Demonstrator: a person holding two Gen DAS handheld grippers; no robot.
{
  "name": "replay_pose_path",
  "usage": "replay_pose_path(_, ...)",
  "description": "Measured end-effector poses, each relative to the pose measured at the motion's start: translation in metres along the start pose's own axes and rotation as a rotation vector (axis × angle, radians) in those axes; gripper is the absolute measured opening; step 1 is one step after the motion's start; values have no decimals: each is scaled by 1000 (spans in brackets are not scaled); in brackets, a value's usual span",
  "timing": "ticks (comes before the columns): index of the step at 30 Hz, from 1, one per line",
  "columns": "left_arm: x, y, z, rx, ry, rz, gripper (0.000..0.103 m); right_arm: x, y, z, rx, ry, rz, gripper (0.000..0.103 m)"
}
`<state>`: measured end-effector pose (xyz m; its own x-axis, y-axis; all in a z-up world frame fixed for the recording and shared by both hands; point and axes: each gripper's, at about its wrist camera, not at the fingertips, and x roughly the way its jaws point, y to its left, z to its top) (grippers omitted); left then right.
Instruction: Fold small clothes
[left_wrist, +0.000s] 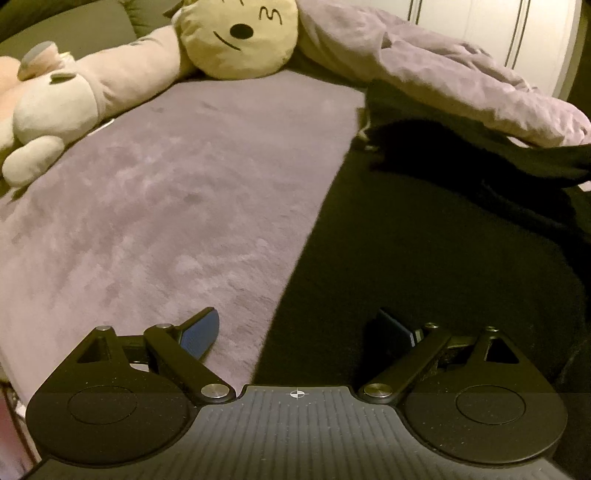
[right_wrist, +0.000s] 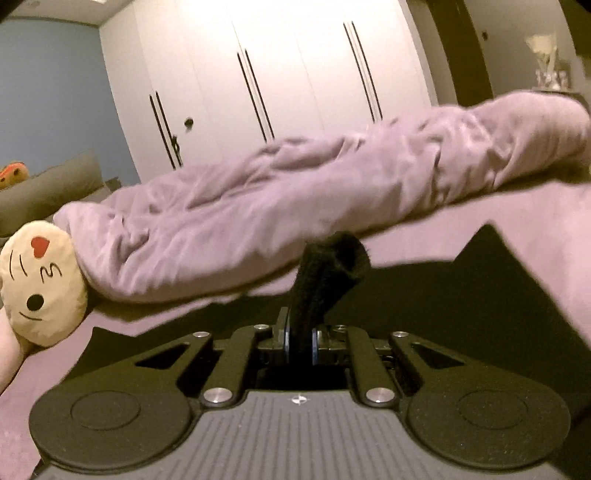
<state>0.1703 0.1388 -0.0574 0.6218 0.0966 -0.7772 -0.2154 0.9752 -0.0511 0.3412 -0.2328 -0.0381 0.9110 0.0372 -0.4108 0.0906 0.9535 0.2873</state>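
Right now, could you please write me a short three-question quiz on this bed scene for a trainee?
1. True or false: the right gripper is shut on a bunched piece of the black garment.
2. Which describes the left gripper? A) fingers spread wide with nothing between them; B) clamped on the blanket; C) holding the round pillow.
3. Fill in: the round cream pillow with a drawn face lies at the end of the rumpled ____ duvet.

Key: 1 true. 2 A. 3 purple.
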Motion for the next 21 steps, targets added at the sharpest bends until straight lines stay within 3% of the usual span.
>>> replay_pose_path(4, 0, -5, -2, 16, -3, 8, 96, 7, -23, 8, 5, 20, -30, 11)
replay_pose_path(5, 1, -5, -2, 14, -5, 13, 96, 11, -29, 6, 11, 30, -40, 14)
replay_pose_path(6, 1, -5, -2, 13, -4, 12, 96, 14, -35, 5, 19, 41, -53, 25)
replay_pose_path(8, 0, -4, -2, 13, 0, 12, 96, 14, -46, 0, 49, 64, -93, 36)
replay_pose_path(10, -1, -4, -2, 14, 6, 11, 96, 1, -58, -7, 91, 55, -92, 38)
replay_pose_path(13, -3, 0, -2, 3, 18, -8, 96, -28, -71, -24, 91, 95, -91, 39)
replay_pose_path(16, -4, 8, -6, -38, 36, -54, 96, -75, -87, -49, 76, 128, -89, 48)
replay_pose_path(18, -5, 11, -9, -60, 40, -73, 96, -111, -100, -68, 64, 150, -130, 53)
replay_pose_path(21, -5, 10, -14, -52, 56, -89, 95, -155, -123, -93, 71, 204, -197, 53)
